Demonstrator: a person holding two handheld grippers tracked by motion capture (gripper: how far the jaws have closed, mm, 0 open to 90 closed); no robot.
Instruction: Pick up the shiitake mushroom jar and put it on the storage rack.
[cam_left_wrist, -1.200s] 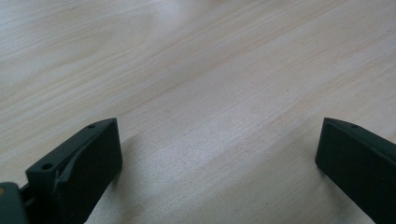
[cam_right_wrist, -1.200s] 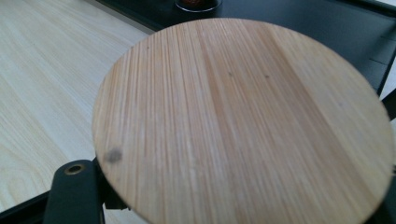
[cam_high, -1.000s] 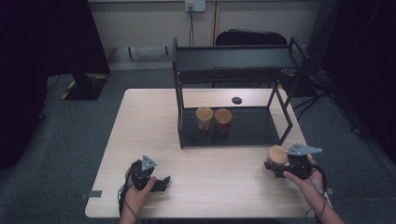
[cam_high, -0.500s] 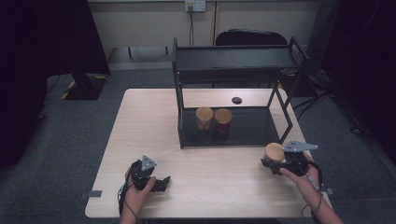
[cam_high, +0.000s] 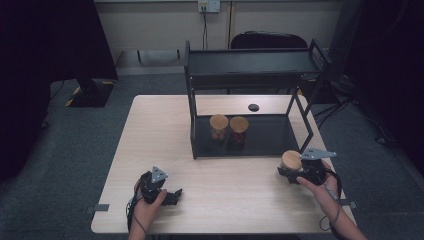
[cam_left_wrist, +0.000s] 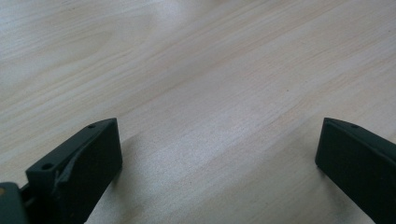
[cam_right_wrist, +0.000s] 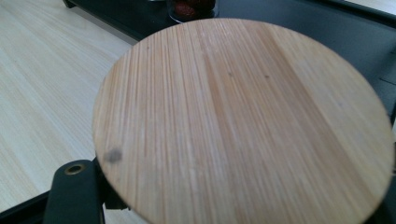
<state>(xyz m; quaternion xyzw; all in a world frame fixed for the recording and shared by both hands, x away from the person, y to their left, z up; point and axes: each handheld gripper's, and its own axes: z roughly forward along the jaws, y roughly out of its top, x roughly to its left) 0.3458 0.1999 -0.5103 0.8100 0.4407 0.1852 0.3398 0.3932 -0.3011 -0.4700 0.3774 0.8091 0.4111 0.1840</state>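
round bamboo-lidded jar (cam_high: 291, 161): at the table's right front, just before the black metal shelf rack's (cam_high: 250, 65) lower tray | right gripper (cam_high: 295, 172): jaws clamped on that jar, lid (cam_right_wrist: 243, 121) facing its camera | left gripper (cam_high: 167, 192): jaws wide apart, nothing between, over the pale wooden table (cam_high: 225, 200) | rack tray: two more bamboo-lidded jars (cam_high: 229, 129) side by side
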